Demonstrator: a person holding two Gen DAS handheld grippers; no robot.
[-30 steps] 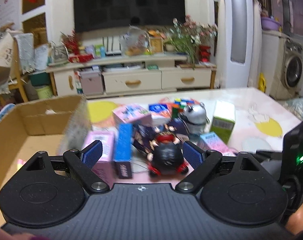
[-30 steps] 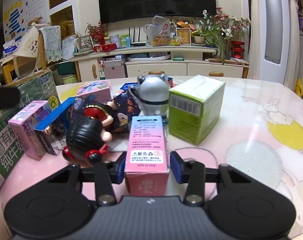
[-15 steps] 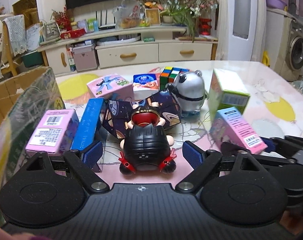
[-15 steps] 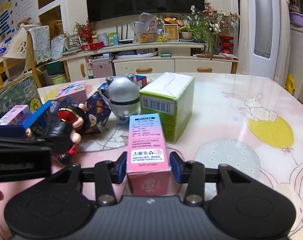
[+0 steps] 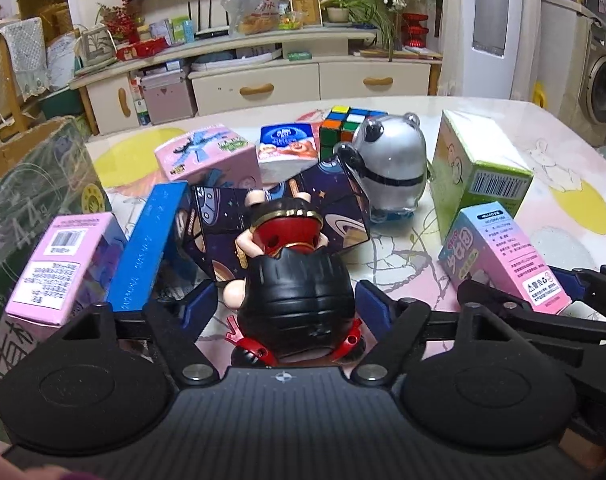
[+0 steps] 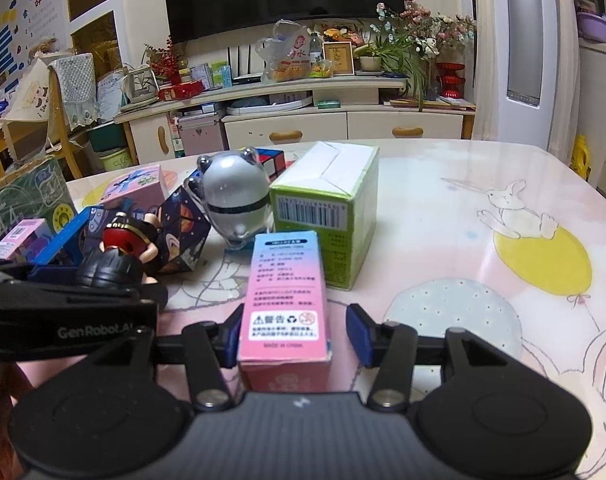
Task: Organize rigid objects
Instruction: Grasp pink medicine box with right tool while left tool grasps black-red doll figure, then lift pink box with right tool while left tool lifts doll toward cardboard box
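A doll figure [image 5: 299,300] with black hair and a red body lies on the table between the pads of my left gripper [image 5: 287,304]. Its jaws are closing, and a gap still shows on the doll's left side. In the right wrist view the doll [image 6: 115,256] lies at the left. A pink-and-blue carton [image 6: 285,300] stands on the table between the pads of my right gripper [image 6: 295,336]. Those jaws are opening: the right pad is clear of the carton and the left pad is at its edge. The same carton [image 5: 503,260] shows at the right of the left wrist view.
Behind the doll lie a space-print box [image 5: 335,208], a blue box [image 5: 147,248], a pink box [image 5: 63,264], a silver panda [image 5: 395,168], a green carton [image 5: 475,176], a puzzle cube [image 5: 343,128] and a tissue pack [image 5: 287,148]. A cardboard box [image 5: 35,200] stands at the left.
My left gripper has come forward and down around the doll, and its jaws have narrowed. My right gripper's jaws have widened off the pink-and-blue carton.
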